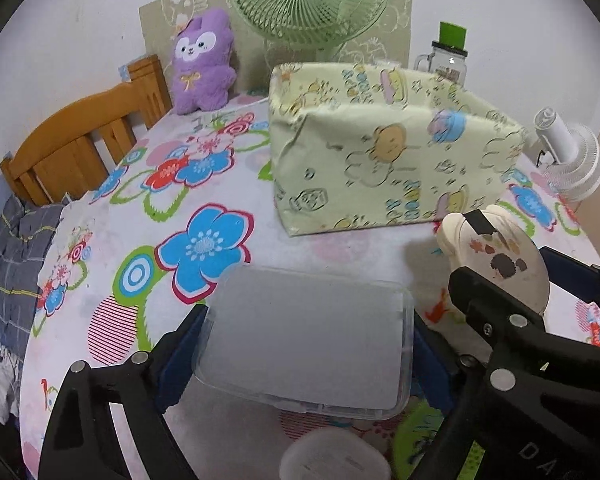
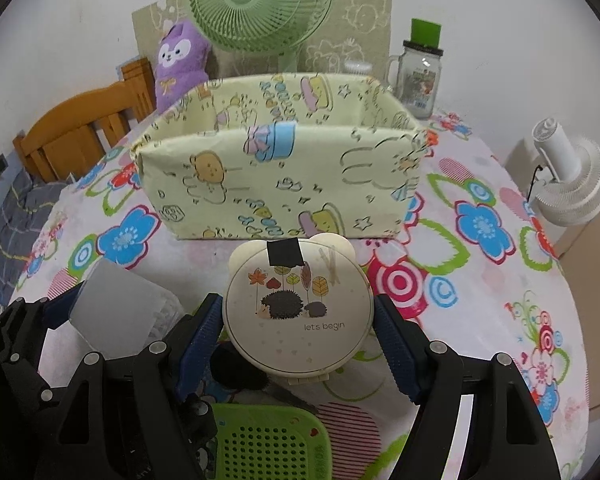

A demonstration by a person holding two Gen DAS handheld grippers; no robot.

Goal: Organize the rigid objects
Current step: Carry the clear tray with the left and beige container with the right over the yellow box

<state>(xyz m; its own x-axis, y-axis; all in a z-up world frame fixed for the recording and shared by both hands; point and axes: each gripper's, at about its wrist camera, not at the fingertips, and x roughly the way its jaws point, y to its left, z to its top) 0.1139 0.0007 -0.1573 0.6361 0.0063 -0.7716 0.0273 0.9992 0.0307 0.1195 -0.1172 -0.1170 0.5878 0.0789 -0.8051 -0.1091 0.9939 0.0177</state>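
Observation:
My left gripper (image 1: 300, 344) is shut on a clear plastic box (image 1: 308, 336) with a frosted lid and holds it above the floral tablecloth. My right gripper (image 2: 298, 320) is shut on a round cream compact (image 2: 298, 308) with a hedgehog picture and bear ears; it also shows in the left wrist view (image 1: 496, 256). A pale yellow fabric storage bin (image 2: 276, 184) with cartoon prints stands open just beyond both grippers; it also shows in the left wrist view (image 1: 380, 152). The clear box appears at the left of the right wrist view (image 2: 116, 312).
A green perforated item (image 2: 268, 444) lies below the right gripper. A round white lid (image 1: 332, 456) lies below the left gripper. A green fan (image 2: 260, 4), purple plush (image 2: 180, 64), glass jar (image 2: 418, 76), white fan (image 2: 572, 184) and wooden chair (image 1: 84, 140) ring the table.

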